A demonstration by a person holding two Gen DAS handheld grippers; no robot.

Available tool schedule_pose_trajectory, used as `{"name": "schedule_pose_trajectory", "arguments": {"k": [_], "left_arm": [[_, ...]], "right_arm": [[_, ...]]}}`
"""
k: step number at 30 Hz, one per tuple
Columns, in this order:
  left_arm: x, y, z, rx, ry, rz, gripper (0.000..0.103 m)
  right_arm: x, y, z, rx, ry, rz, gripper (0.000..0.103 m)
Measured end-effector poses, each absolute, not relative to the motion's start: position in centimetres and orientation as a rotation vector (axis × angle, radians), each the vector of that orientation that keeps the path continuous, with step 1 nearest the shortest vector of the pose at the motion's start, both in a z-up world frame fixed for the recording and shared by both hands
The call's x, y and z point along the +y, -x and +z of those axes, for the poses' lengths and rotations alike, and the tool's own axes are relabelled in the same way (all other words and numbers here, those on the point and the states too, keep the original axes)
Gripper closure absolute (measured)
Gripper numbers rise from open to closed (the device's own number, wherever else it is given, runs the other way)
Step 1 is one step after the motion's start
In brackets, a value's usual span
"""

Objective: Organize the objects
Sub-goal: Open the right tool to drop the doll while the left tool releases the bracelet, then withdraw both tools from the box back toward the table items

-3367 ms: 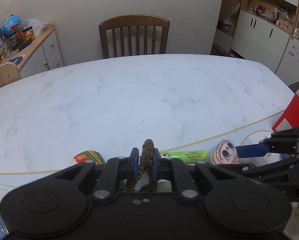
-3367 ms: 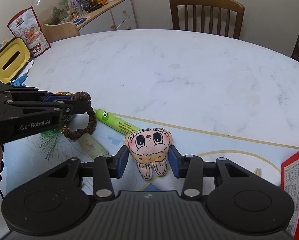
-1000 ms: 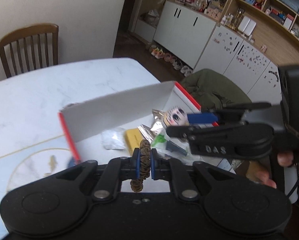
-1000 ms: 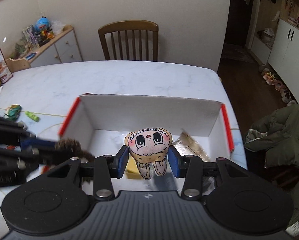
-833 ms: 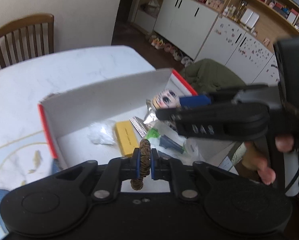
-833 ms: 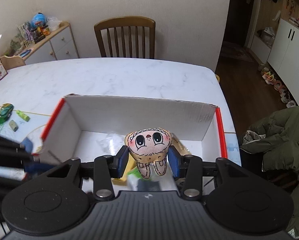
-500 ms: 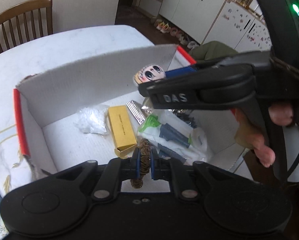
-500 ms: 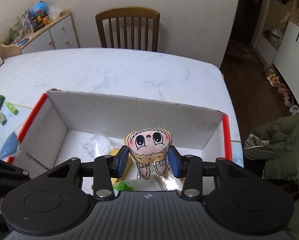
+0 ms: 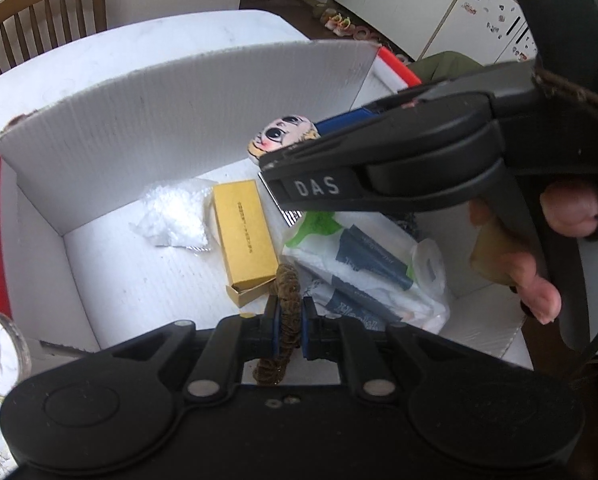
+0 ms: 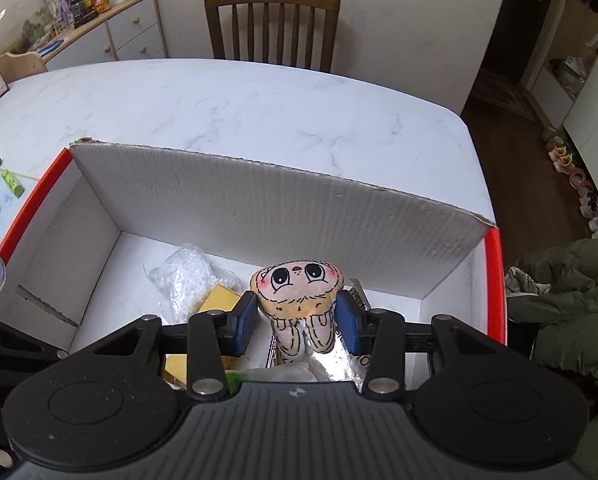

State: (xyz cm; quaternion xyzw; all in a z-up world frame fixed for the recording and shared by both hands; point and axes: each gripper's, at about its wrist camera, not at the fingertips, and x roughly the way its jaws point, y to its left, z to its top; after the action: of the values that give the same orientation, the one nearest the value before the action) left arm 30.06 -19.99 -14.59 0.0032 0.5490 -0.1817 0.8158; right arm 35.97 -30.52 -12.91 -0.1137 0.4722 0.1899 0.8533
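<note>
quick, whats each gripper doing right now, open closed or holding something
Left gripper: closed on the brown hair tie, over the box.
Right gripper: closed on the small plush doll, also over the box.

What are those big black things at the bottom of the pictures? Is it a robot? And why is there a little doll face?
No robot here: a person holds two black grabbing tools, each with a camera on it looking forward along its fingers. One picture comes from the left claw, the other from the right claw. The left claw pinches a brown braided hair tie. The right claw pinches a small tan plush doll with big drawn eyes. Both hang over a white cardboard box with red edges on a white marble table. Inside the box lie a yellow cardboard carton, a clear bag of white beads and a white plastic bag with dark blue print.
</note>
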Motion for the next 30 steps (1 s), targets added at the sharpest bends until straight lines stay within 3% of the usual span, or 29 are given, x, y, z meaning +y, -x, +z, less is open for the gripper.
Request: {"name": "schedule_pose_trajectory", "arguments": {"k": [3, 9, 11, 12, 13, 15, 30], "left_arm": [[-20.1, -30.4, -15.0, 1.193, -0.007, -0.383, 0.094], [-20.2, -30.7, -15.4, 1.220, -0.013, -0.369, 0.079], [-20.2, -30.7, -15.3, 1.220, -0.018, -0.364, 0.069], [-20.2, -30.7, -15.2, 1.218, -0.019, -0.360, 0.059], [-20.1, -30.6, -15.1, 1.212, -0.019, -0.356, 0.047], [-20.1, -30.4, -14.6, 1.191, -0.026, -0.347, 0.037], [-18.7, -28.2, -11.0, 1.087, 0.009, -0.342, 0.024]], "right_arm": [[-30.4, -36.1, -12.9, 0.997, 0.236, 0.408, 0.061], [-30.6, -36.0, -12.8, 0.995, 0.246, 0.418, 0.060], [-30.9, -36.0, -12.7, 0.998, 0.235, 0.419, 0.060], [-31.1, -36.0, -12.6, 1.000, 0.225, 0.421, 0.060], [-31.2, -35.9, -12.5, 1.000, 0.216, 0.425, 0.058], [-31.5, -35.6, -12.3, 0.994, 0.206, 0.425, 0.050], [-33.2, -32.5, -8.9, 0.944, 0.135, 0.465, 0.045]]}}
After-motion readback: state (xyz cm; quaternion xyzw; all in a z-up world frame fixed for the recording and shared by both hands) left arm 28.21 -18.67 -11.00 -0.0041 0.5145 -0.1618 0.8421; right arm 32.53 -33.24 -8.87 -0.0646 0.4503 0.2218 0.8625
